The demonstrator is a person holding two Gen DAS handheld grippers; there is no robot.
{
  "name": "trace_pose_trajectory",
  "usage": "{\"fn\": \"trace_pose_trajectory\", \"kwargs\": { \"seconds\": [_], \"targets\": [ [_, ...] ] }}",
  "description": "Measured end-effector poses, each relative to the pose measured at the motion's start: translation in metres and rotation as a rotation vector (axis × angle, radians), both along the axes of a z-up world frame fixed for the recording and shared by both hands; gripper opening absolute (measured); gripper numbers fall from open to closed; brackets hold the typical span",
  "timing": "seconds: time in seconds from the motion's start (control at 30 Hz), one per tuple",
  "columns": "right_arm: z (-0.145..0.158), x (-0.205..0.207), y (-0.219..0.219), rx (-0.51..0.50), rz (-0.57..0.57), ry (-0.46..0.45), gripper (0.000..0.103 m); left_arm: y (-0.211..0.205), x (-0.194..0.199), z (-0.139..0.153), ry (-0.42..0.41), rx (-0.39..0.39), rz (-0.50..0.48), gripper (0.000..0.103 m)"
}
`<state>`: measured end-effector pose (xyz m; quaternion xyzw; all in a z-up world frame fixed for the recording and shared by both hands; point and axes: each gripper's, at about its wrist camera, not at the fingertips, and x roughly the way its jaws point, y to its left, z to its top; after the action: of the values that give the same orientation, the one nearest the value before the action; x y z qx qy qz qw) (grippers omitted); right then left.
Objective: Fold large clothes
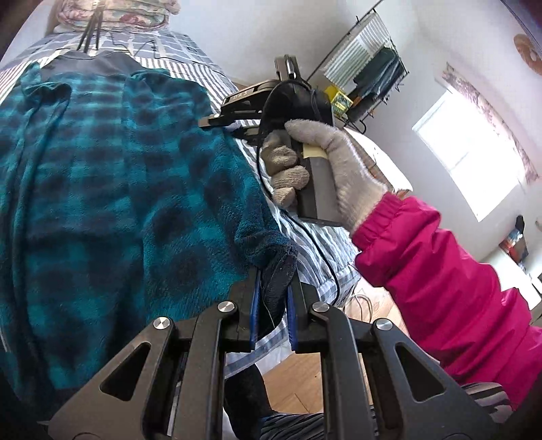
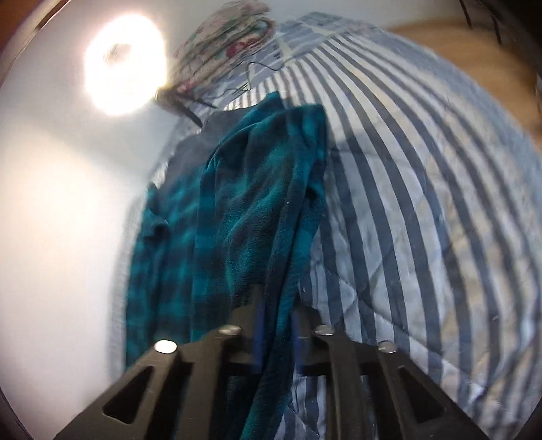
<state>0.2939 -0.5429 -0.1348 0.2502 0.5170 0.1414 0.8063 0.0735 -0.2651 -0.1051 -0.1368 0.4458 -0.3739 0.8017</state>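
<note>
Both grippers, left (image 1: 273,298) and right (image 2: 277,325), clamp our teal checked fleece garment (image 1: 111,176); next, carry the fold across the striped quilt (image 2: 423,203).

Showing pale letters "DAS" on the black body of the right gripper (image 1: 216,122), seen from the left wrist; nothing else readable

We are looking into a home bedroom.
We are seeing a bed (image 2: 423,203) wearing a blue-and-white striped quilt, folded floral bedding (image 1: 115,15) piling at its head, a clothes rack (image 1: 369,61) standing by a curtained window (image 1: 471,152), and wood flooring (image 1: 291,375).
</note>
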Motion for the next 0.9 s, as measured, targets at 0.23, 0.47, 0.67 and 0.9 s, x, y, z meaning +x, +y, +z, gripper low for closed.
{"fn": "trace_pose_trajectory", "kwargs": {
  "seconds": [0.23, 0.47, 0.67, 0.9],
  "targets": [
    [0.052, 0.007, 0.065, -0.334, 0.071, -0.02, 0.007, 0.032, -0.011, -0.001, 0.027, -0.046, 0.065, 0.011],
    [0.077, 0.012, 0.166, -0.563, 0.222, -0.08, 0.007, 0.085, -0.025, -0.012, 0.089, -0.084, 0.172, 0.011],
    [0.053, 0.016, 0.254, -0.71, 0.352, -0.101, 0.007, 0.128, -0.038, -0.027, 0.132, -0.089, 0.257, 0.011],
    [0.004, 0.011, 0.322, -0.79, 0.455, -0.091, 0.007, 0.155, -0.046, -0.048, 0.188, -0.073, 0.309, 0.01]
  ]
}}
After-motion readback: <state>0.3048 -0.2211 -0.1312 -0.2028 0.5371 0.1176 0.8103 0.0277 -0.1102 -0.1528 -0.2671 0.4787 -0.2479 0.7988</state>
